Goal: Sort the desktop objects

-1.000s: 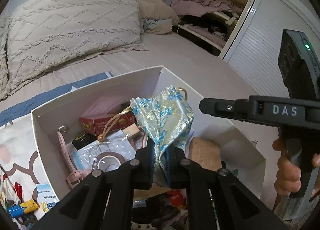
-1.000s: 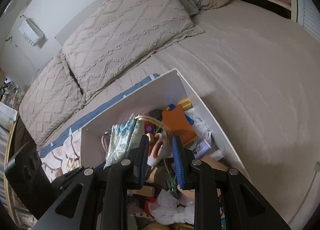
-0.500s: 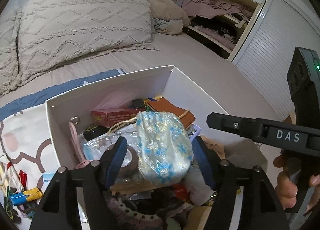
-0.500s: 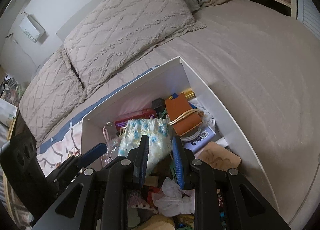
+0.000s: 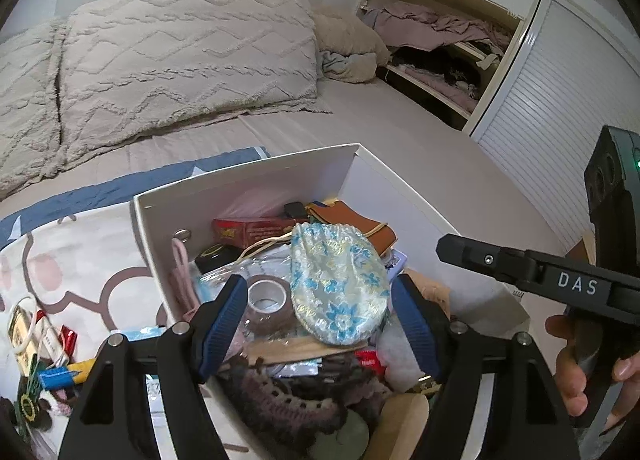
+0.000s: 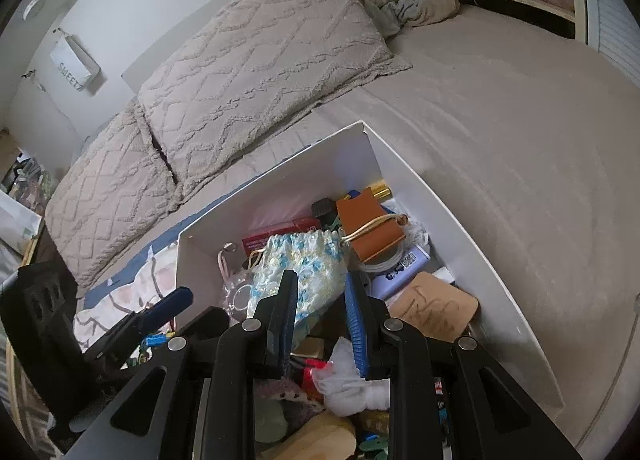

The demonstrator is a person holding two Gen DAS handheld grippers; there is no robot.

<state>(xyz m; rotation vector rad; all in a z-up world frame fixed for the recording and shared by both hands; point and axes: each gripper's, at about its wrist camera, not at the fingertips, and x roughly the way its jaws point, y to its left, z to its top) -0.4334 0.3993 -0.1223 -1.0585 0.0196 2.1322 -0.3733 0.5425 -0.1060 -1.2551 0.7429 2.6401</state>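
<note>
A blue-flowered drawstring pouch [image 5: 340, 284] lies loose on the pile inside the white box [image 5: 248, 184]. My left gripper [image 5: 318, 318] hangs just above it, open, its blue pads [image 5: 224, 316] wide apart and clear of the cloth. In the right wrist view the same pouch [image 6: 296, 264] rests against a brown leather case [image 6: 372, 228] in the box [image 6: 440, 196]. My right gripper [image 6: 322, 316] is shut and holds nothing, over the near part of the box. It shows side-on in the left view [image 5: 520, 264], held by a hand [image 5: 572, 372].
The box also holds a red carton [image 5: 256, 230], a tape roll [image 5: 268, 296], a pink-handled tool [image 5: 180, 272], tissue and crochet pieces. Small loose items [image 5: 48, 348] lie on a patterned cloth left of the box. Pillows [image 5: 180, 56] and open shelves [image 5: 440, 60] lie beyond.
My left gripper went from shut on the pouch to wide open. The pouch dropped onto the pile in the box. Both hands drew back a little from the box.
</note>
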